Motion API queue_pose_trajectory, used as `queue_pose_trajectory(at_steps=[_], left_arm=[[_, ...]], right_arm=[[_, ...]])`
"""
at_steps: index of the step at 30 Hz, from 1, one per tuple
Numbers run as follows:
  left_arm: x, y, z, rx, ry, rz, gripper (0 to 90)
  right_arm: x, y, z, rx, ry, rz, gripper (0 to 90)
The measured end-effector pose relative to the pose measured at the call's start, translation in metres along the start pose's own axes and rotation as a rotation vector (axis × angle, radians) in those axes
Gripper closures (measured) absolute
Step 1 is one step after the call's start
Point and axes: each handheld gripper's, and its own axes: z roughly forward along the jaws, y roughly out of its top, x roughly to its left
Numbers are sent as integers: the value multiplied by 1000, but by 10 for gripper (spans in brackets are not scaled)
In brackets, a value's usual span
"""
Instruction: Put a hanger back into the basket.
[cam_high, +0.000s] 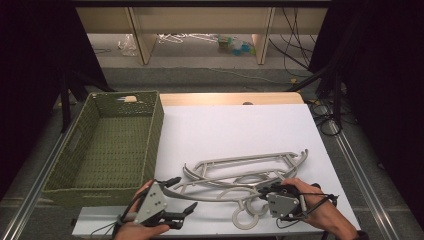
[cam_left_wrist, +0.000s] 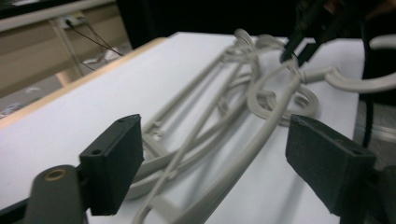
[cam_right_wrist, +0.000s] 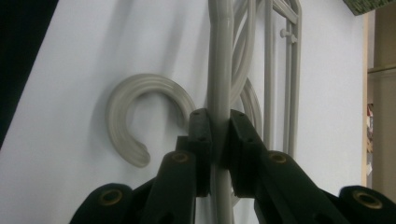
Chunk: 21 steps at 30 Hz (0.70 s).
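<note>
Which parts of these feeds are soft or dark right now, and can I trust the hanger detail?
High view: the white tabletop is evenly lit, the surroundings dark, and the grey hangers are fairly clear. Left gripper view: the near jaws are sharp, while the right gripper farther off is dim and soft. Right gripper view: the gripped hanger bar is crisp, and the hook casts a soft shadow.

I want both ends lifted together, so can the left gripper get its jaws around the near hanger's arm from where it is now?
Probably yes. The left gripper is open, the hanger arm lies between its jaws with nothing in between, and the right gripper grips farther along.
</note>
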Motion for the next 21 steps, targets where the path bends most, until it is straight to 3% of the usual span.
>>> queue_pose_trajectory(at_steps=[2,3,4,5,6,10,13,16,19,21], left_arm=[[-9,2,17,57,-63,47,233],[-9,2,17,57,-63,47,246],[-12,2,22,74,-76,66,246],[-14,3,26,87,-93,77,253],[-16,3,31,99,-107,89,253],[-24,5,47,156,-142,162,329],[-26,6,52,170,-152,183,393],[-27,7,60,227,-161,264,454],[-29,8,64,227,-178,275,520],[-32,10,65,240,-196,321,590]], right_arm=[[4,2,0,16,16,47,816],[4,2,0,16,16,47,816],[1,3,2,0,20,6,816],[4,3,1,16,27,47,816],[4,3,1,16,27,47,816],[4,8,1,9,39,33,816],[5,11,2,12,47,40,816],[5,13,3,4,57,37,816],[5,15,3,-3,53,25,816],[6,15,3,5,49,37,816]])
